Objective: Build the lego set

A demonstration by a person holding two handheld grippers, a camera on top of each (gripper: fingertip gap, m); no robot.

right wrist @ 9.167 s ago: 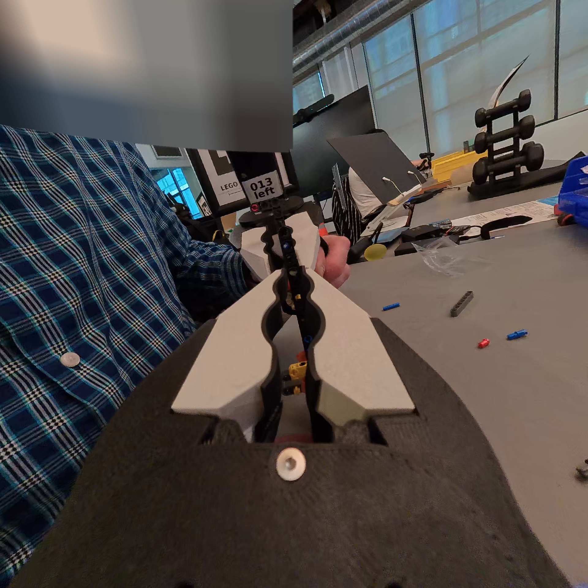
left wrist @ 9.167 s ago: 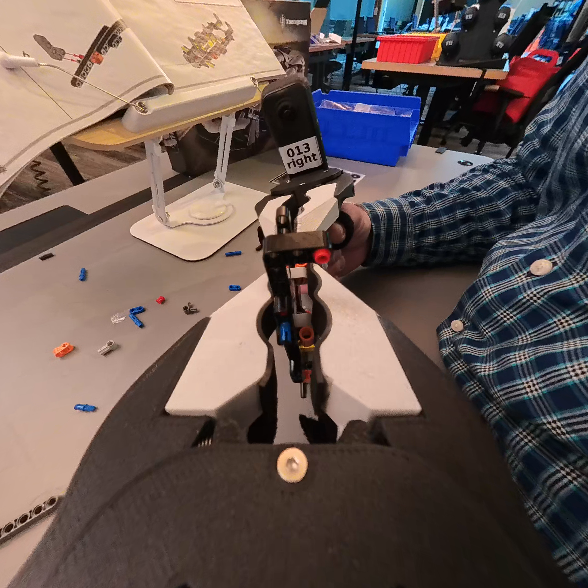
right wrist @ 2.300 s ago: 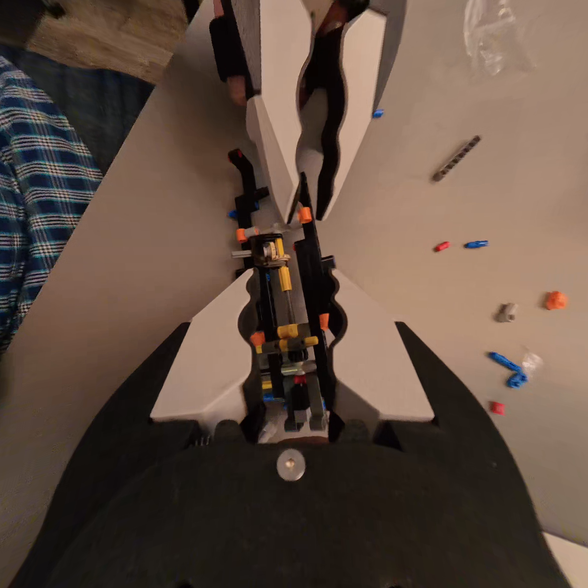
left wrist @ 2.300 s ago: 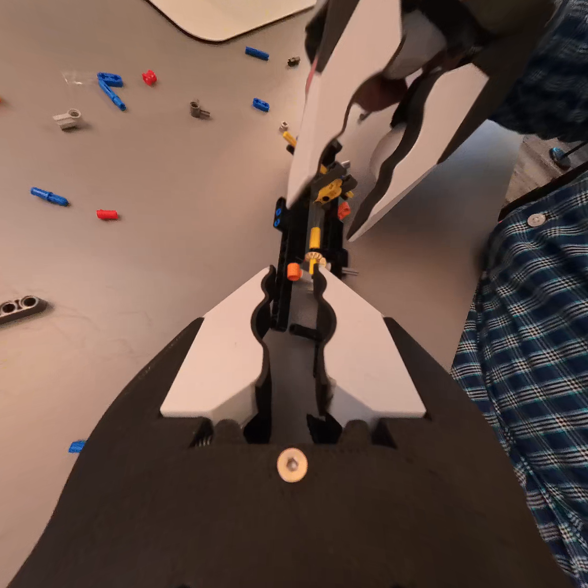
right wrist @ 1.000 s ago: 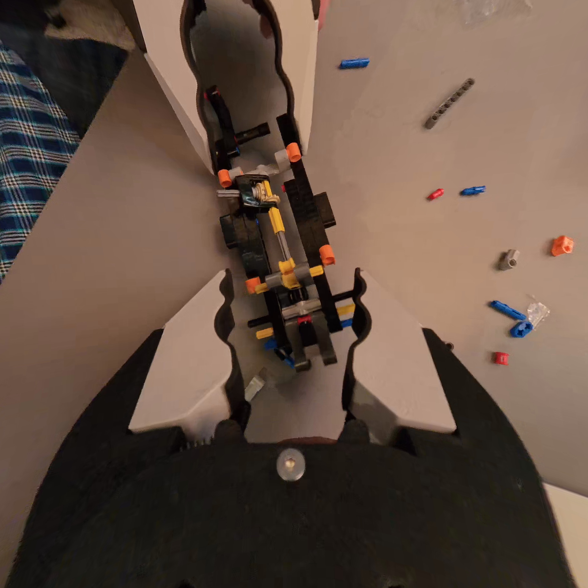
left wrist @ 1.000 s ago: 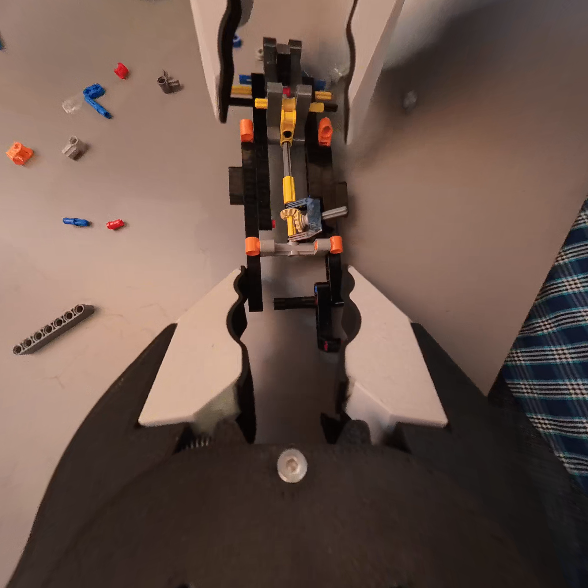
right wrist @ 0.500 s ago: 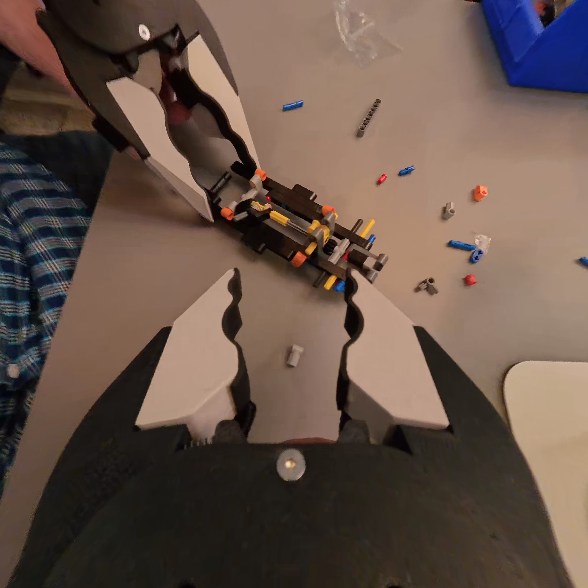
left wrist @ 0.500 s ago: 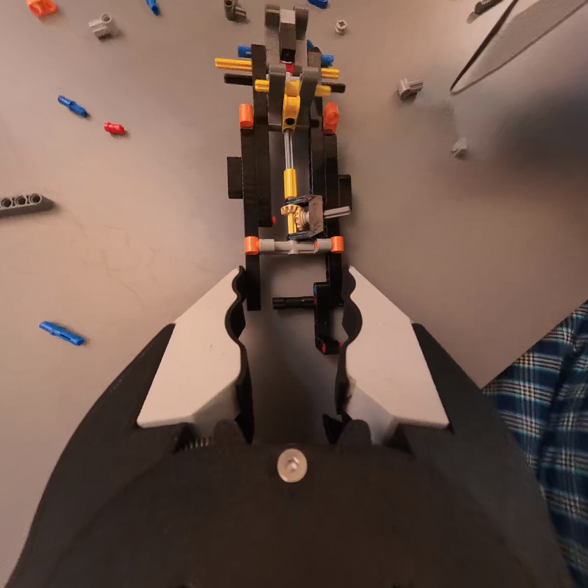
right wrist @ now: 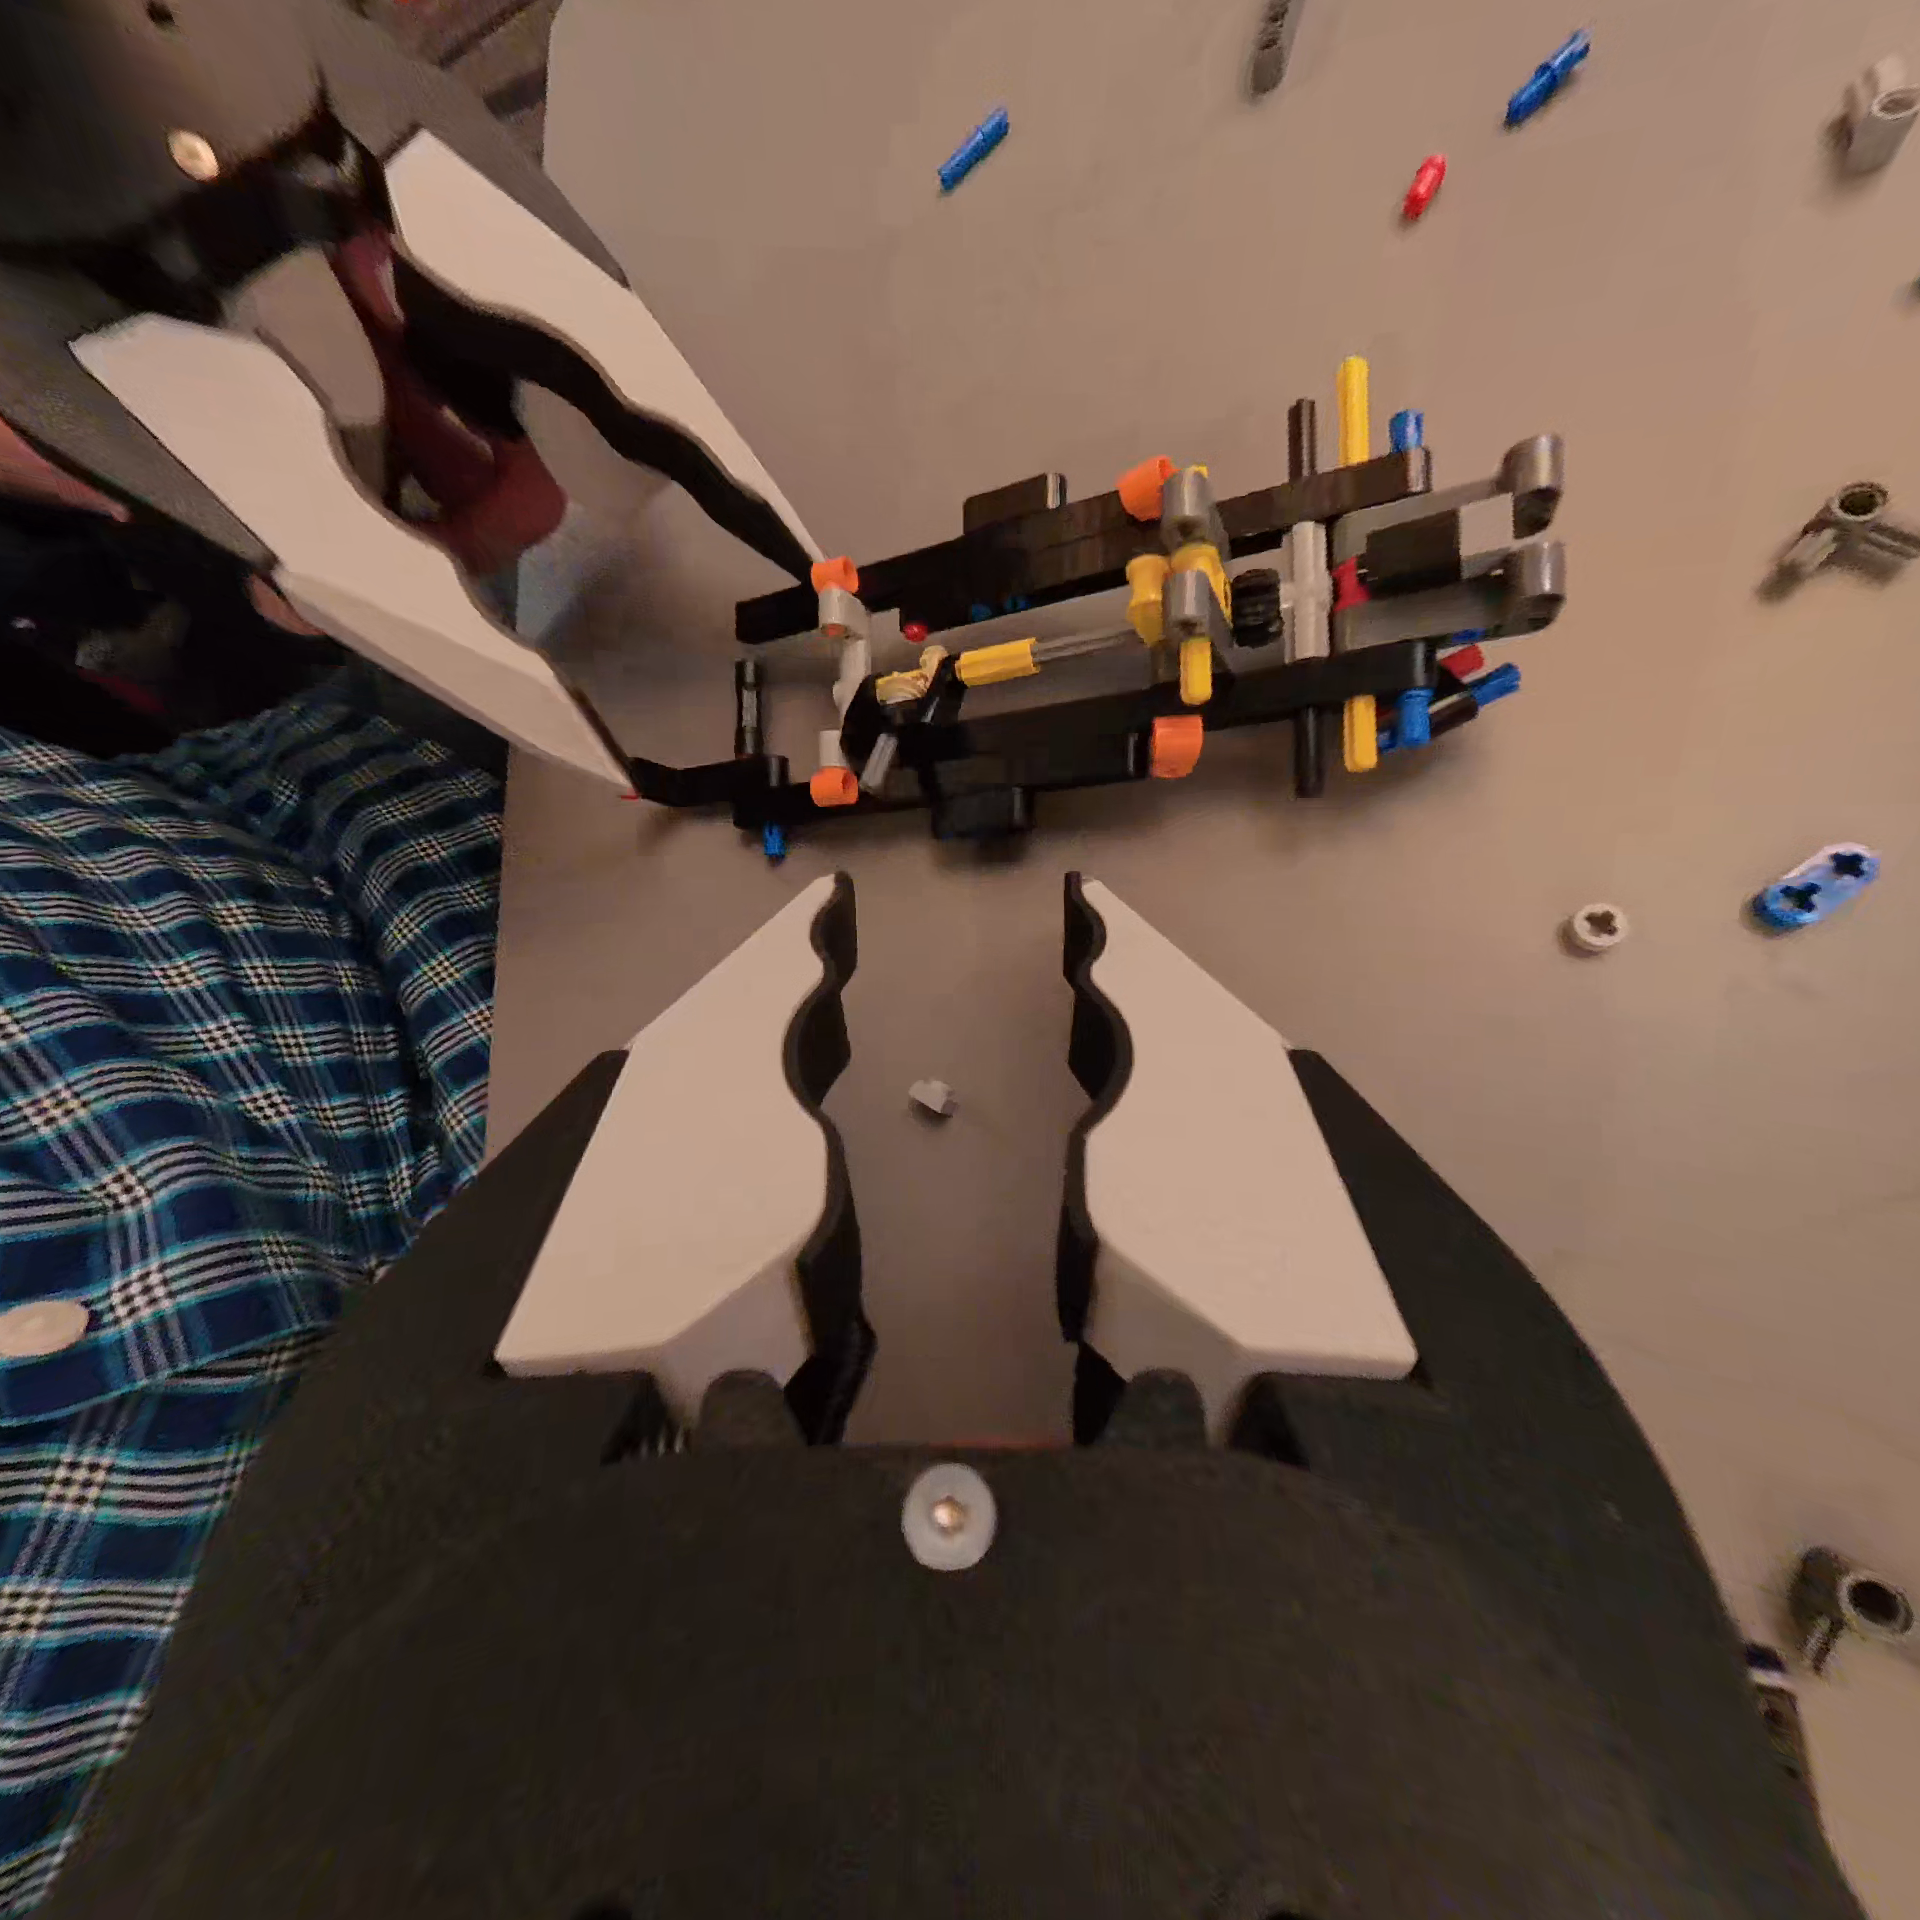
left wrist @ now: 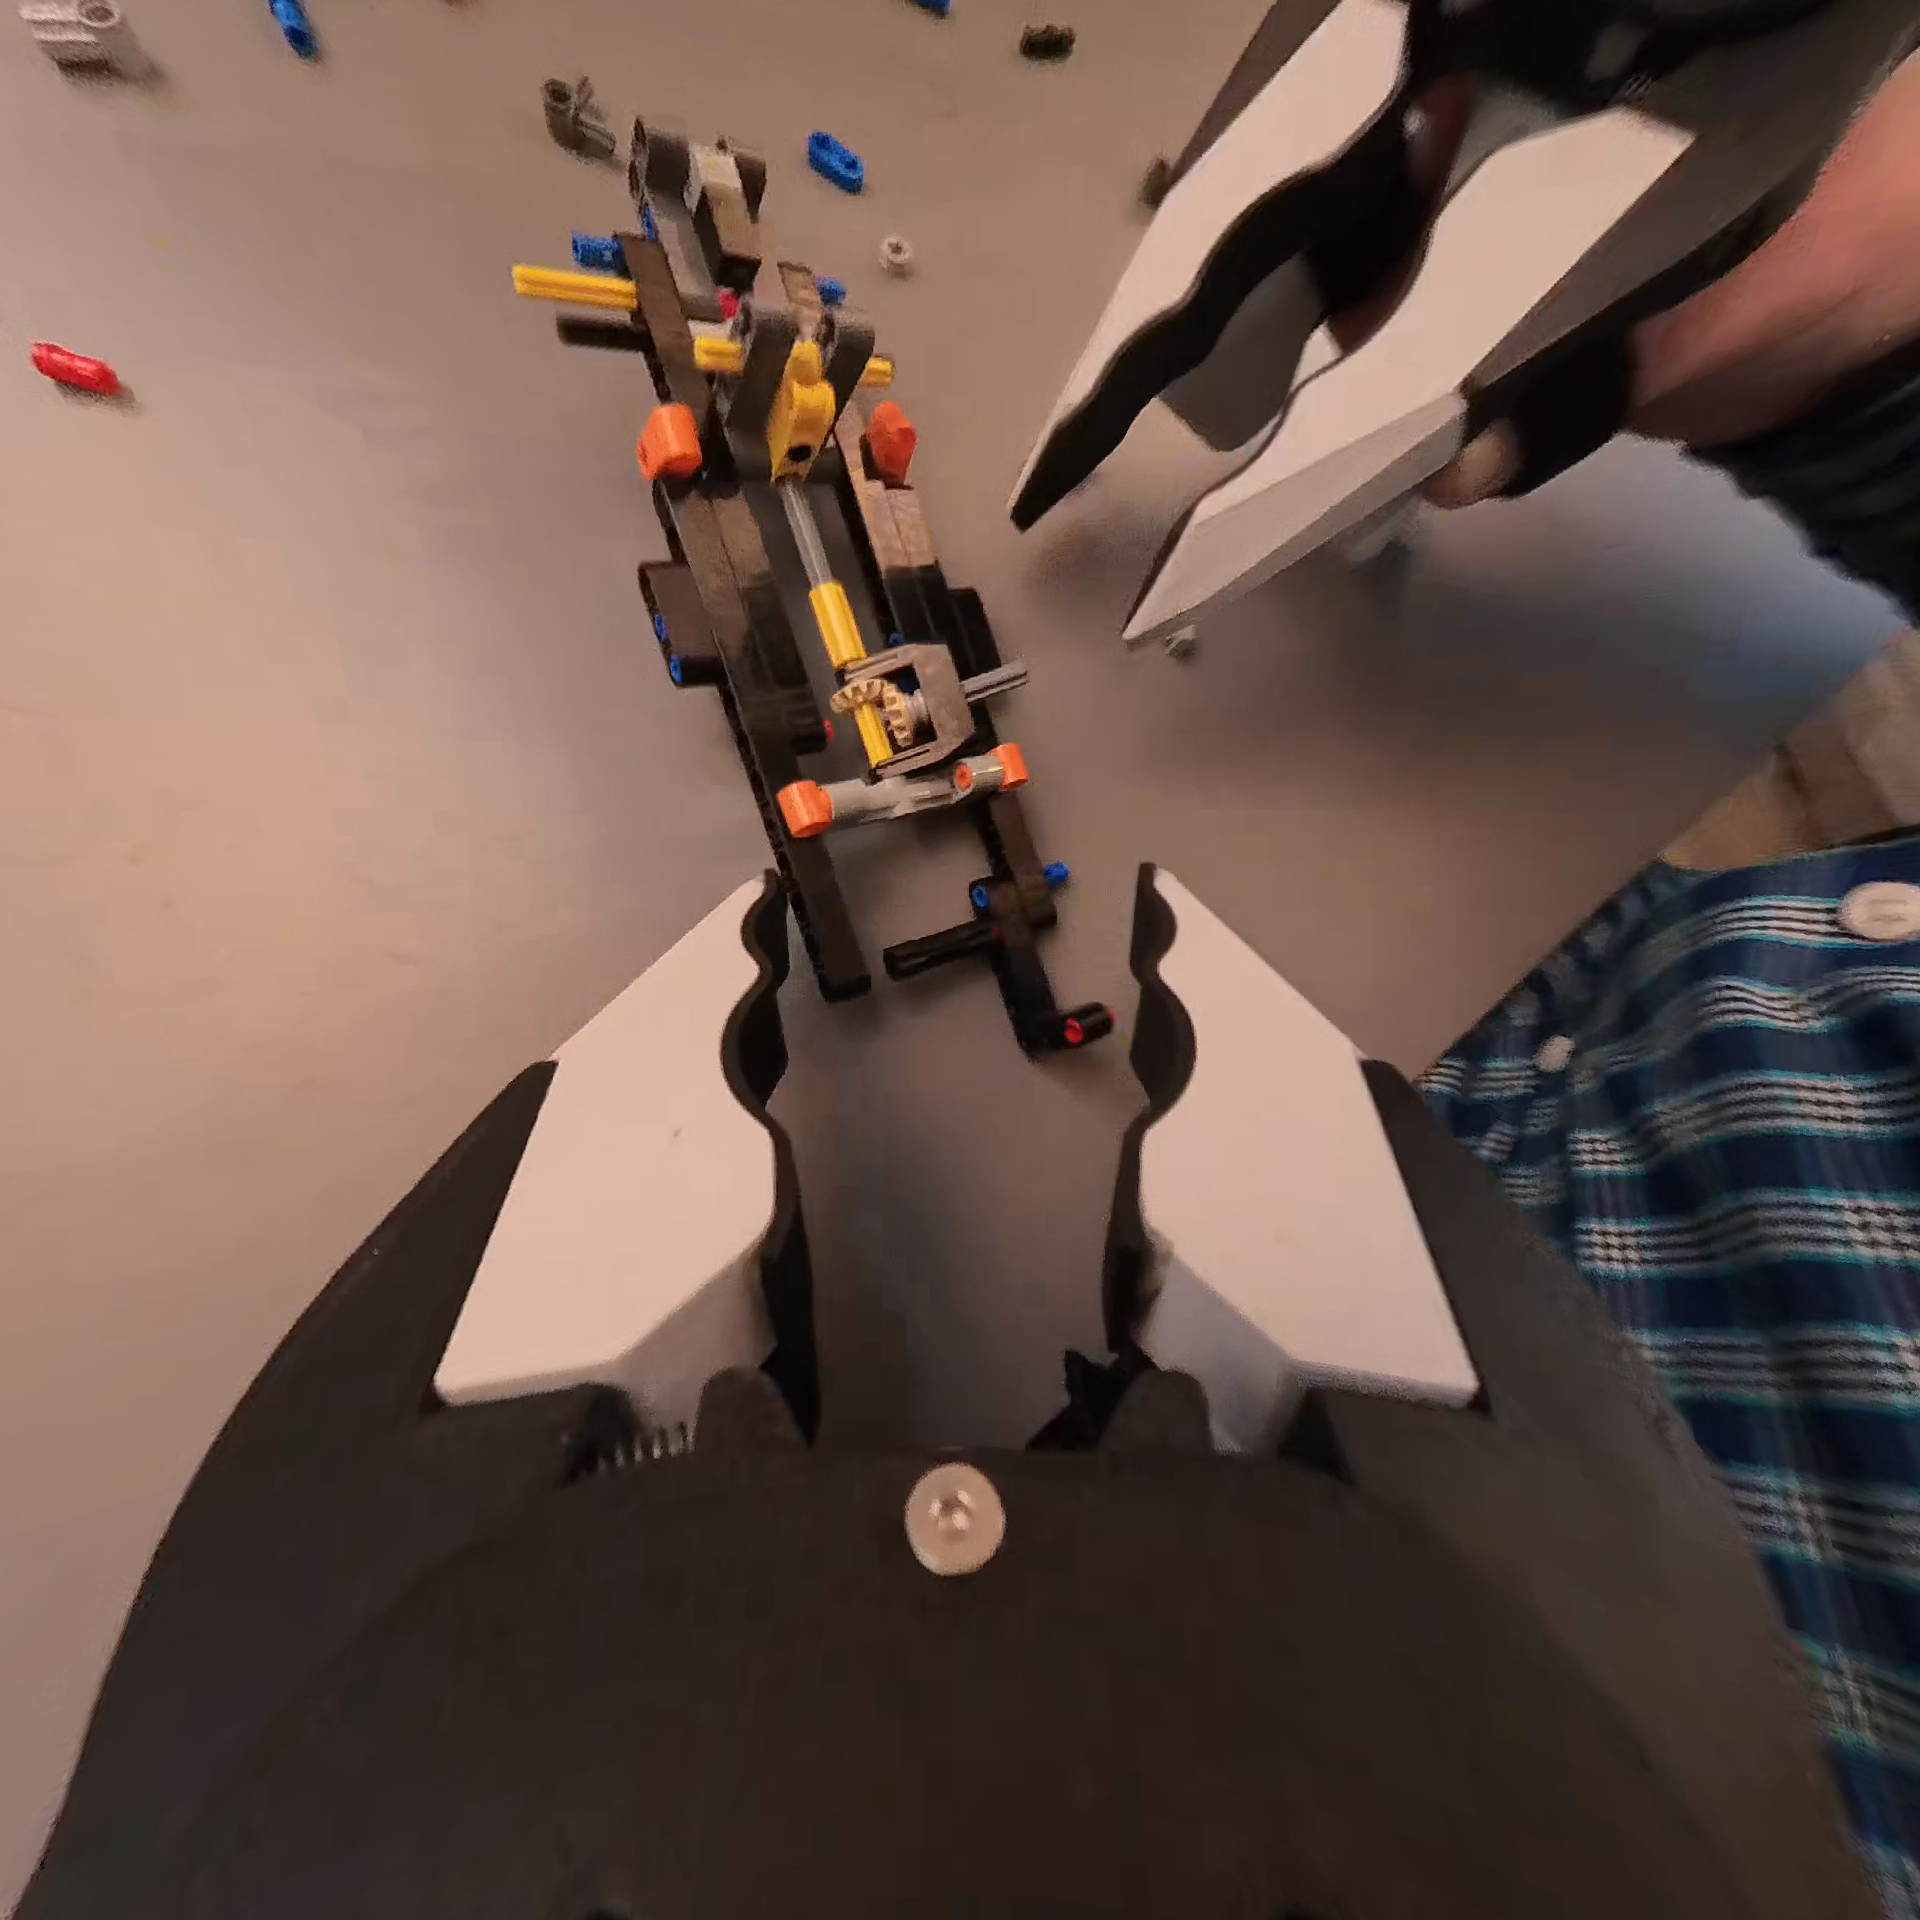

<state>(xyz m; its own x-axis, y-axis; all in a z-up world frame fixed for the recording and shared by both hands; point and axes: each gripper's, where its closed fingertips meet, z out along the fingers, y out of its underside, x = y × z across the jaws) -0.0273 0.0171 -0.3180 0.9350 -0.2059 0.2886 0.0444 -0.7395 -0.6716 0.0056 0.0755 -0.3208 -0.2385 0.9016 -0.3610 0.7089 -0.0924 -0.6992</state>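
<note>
A grey table (left wrist: 312, 935) held scattered small pieces and the half-built black lego frame (left wrist: 821, 582), lying flat. The left gripper (left wrist: 951, 883) stood spread wide around the frame's near end, empty. The right gripper (right wrist: 951, 883) hovered beside the frame, parted and empty.

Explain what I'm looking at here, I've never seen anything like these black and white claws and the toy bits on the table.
These are two hand-held grippers, each with a camera looking along its two white fingers. One picture comes from the left gripper, the other from the right gripper; each also shows far off in the other's view. A person in a plaid shirt works them. Both are open and hold nothing. On the grey table lies a half-built lego model, black beams with yellow and orange parts. Loose small pieces lie around it, including a grey piece between the right gripper's fingers.
</note>
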